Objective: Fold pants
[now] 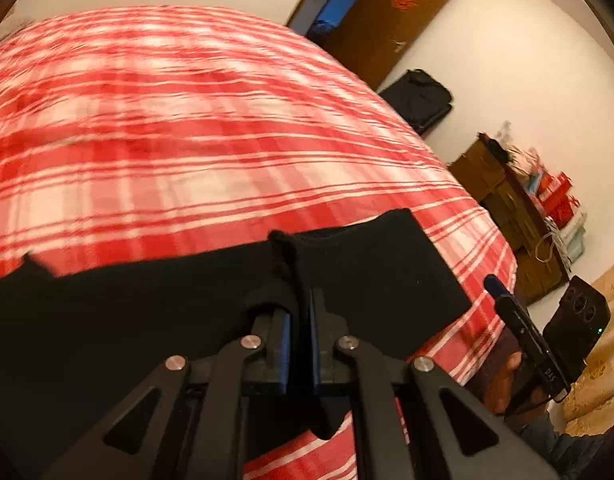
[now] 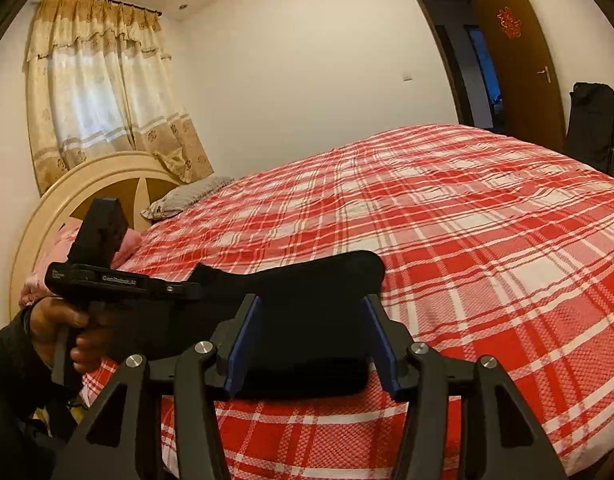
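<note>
Left wrist view: my left gripper (image 1: 301, 312) is pinching a bunched ridge of the black pants (image 1: 179, 300), the 2 blue pads pressed nearly together on the cloth. The pants lie flat across the near edge of the bed (image 1: 195, 140), on its red-and-white plaid cover, with 1 squared end reaching toward the bed's right corner. My right gripper (image 1: 497, 286) shows at the right, off the bed's edge, held by a hand (image 1: 503, 384); I can't tell its jaw state from here. View is motion-blurred. Brown door (image 1: 391, 20) and black bag (image 1: 421, 98) on the far wall.

Right wrist view: my right gripper (image 2: 313, 344) is spread wide, the 2 blue pads (image 2: 243, 344) on either side of the folded stack of pants (image 2: 307, 300), not clamping it. The pants sit near the bed's (image 2: 447, 220) front edge. The left gripper (image 2: 187, 290) comes in from the left, held by a hand (image 2: 67, 332), its tip against the pants. Headboard (image 2: 87, 188) and curtain (image 2: 107, 92) behind.
</note>
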{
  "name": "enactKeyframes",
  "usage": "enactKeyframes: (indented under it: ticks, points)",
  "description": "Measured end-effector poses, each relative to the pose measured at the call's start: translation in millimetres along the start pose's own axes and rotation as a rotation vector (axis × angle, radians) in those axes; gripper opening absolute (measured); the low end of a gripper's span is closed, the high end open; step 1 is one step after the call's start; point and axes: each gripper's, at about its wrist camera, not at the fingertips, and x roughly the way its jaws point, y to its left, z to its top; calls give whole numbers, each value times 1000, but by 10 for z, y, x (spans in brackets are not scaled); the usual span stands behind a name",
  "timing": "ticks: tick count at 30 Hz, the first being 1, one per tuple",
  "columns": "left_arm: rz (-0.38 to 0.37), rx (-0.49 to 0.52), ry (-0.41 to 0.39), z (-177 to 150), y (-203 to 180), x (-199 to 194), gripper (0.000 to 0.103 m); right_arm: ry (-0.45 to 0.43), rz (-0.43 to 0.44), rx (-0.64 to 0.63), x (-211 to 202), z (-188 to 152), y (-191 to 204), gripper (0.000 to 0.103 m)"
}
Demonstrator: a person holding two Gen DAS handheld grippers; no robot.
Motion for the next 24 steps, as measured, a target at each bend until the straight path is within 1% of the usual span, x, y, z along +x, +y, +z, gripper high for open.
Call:
enactKeyframes:
  ticks: [2,4,6,8,9,10,11,13,14,16,19,21,22,23,24]
  points:
    - [15,-19,2,-31,109,4,9,13,16,-16,21,-32,48,54]
    - [26,-34,5,-70,208,50,9,33,51,-49,61,-66,136,54]
    - [41,-31,11,-104,267,131,9,58,92,-110,79,-112,280,54]
    - [55,-20,15,-119,291,209,9,112,136,-154,142,-165,402,54]
    - [72,-16,20,-127,310,258,9,141,138,-165,192,-192,431,54]
    - [71,-20,27,-135,330,281,9,168,126,-174,249,-222,441,54]
    - [73,-23,30,-142,350,303,11,208,86,-178,335,-269,431,54]
    - [84,-13,27,-164,361,302,13,279,53,-142,461,-303,339,54]
    - [84,-8,26,-171,363,296,16,312,54,-108,507,-314,277,54]
    - [87,1,20,-181,353,259,16,304,73,-75,488,-289,212,54]
    - [68,5,17,-192,350,158,31,285,83,-76,420,-222,250,54]
    - [75,23,-6,-195,342,47,53,286,96,-96,415,-165,337,54]
    - [90,38,-26,-198,341,-33,57,296,114,-110,446,-134,407,54]
    - [103,45,-38,-195,350,-91,63,304,129,-125,488,-104,488,54]
    - [117,49,-52,-195,379,-172,67,316,157,-158,526,-87,597,54]
